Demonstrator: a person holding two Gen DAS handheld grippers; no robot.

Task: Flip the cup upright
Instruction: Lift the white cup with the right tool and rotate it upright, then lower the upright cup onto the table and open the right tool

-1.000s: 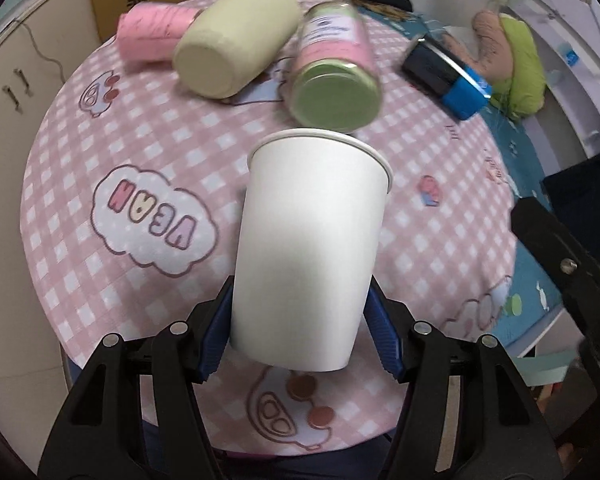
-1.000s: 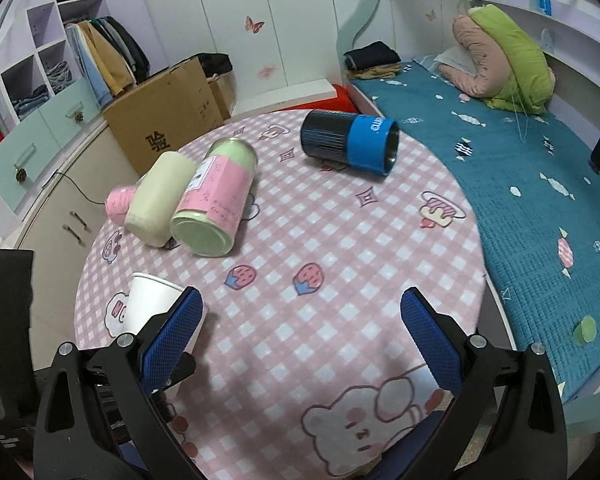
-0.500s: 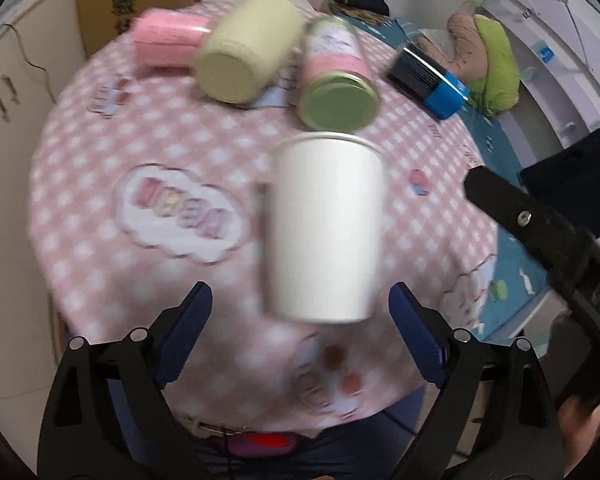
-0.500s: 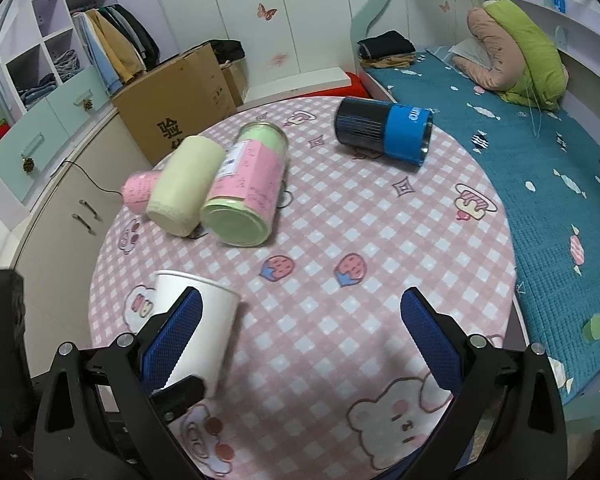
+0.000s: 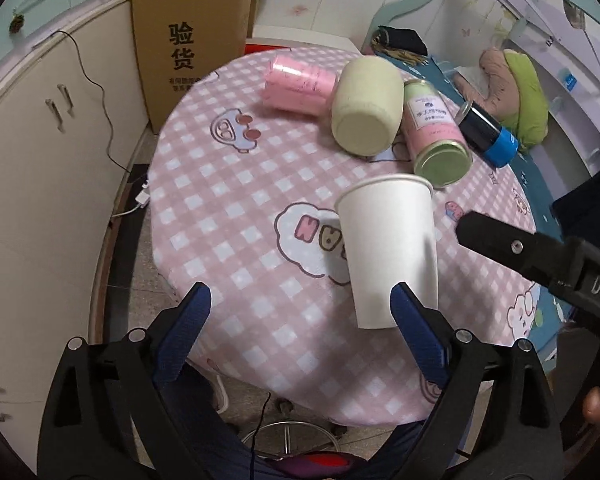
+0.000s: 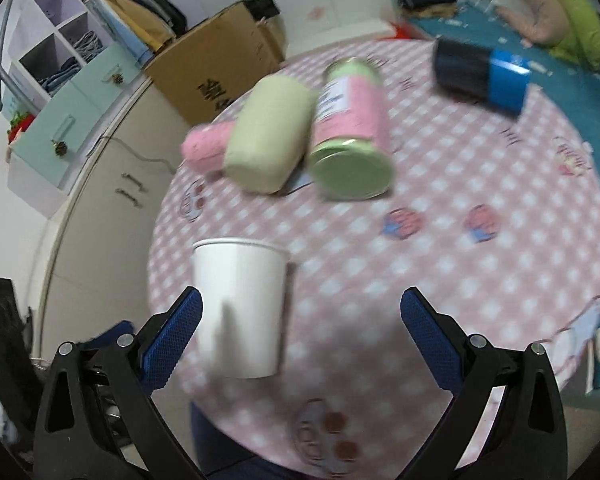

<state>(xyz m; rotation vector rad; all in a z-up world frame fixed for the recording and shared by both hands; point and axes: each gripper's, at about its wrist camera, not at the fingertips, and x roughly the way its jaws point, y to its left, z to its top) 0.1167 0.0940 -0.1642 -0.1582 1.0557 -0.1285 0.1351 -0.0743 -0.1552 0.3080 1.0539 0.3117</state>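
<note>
There is one white paper cup [image 5: 390, 250] on the table [image 5: 236, 208]. There is one table, and it is round with a pink checked cloth.

Four round things lie on their sides on the table: one pink roll [image 5: 300, 86], one pale yellow roll [image 5: 366, 106], one pink and green can [image 5: 436, 132], and one black and blue can [image 5: 488, 132].

There is one brown cardboard box [image 5: 192, 36] behind the table.

There are two grippers, the left gripper [image 5: 300, 318] and the right gripper [image 6: 300, 320]. Each has two blue fingers.
</note>
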